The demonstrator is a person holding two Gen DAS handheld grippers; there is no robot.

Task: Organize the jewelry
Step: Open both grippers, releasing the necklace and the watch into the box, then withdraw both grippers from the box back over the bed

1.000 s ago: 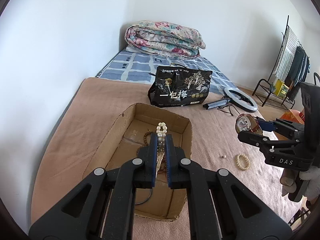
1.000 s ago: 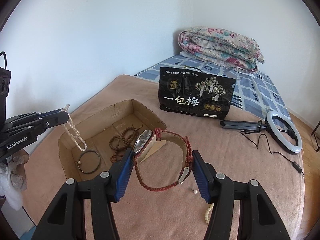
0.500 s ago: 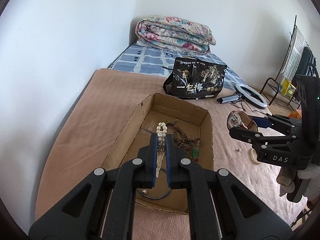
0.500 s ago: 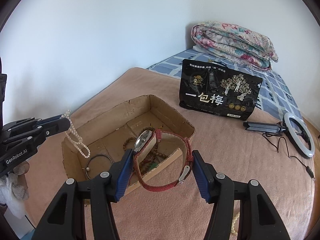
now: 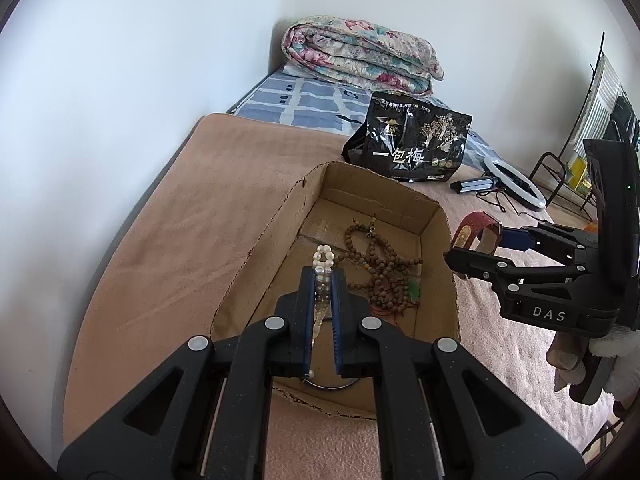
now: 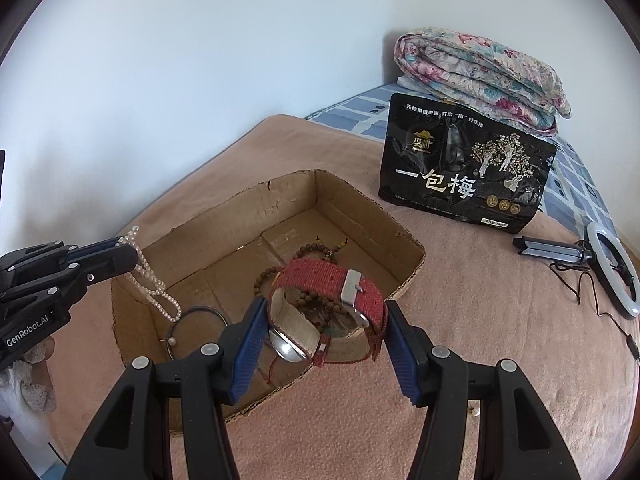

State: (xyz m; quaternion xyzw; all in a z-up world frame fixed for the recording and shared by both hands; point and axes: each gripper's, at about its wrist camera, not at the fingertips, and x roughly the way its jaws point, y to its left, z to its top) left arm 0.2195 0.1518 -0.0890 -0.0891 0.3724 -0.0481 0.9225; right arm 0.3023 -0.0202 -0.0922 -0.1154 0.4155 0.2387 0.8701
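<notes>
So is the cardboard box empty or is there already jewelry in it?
Not empty. The open cardboard box already holds a string of brown wooden beads and a thin dark bangle lying on its floor.

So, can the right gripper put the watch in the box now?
Probably yes. The right gripper holds the watch over the open box, with only beads below. The left gripper stands off to one side.

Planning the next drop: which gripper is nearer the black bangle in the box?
Left. The left gripper hangs almost over the black bangle in the box; the right gripper is further along.
</notes>
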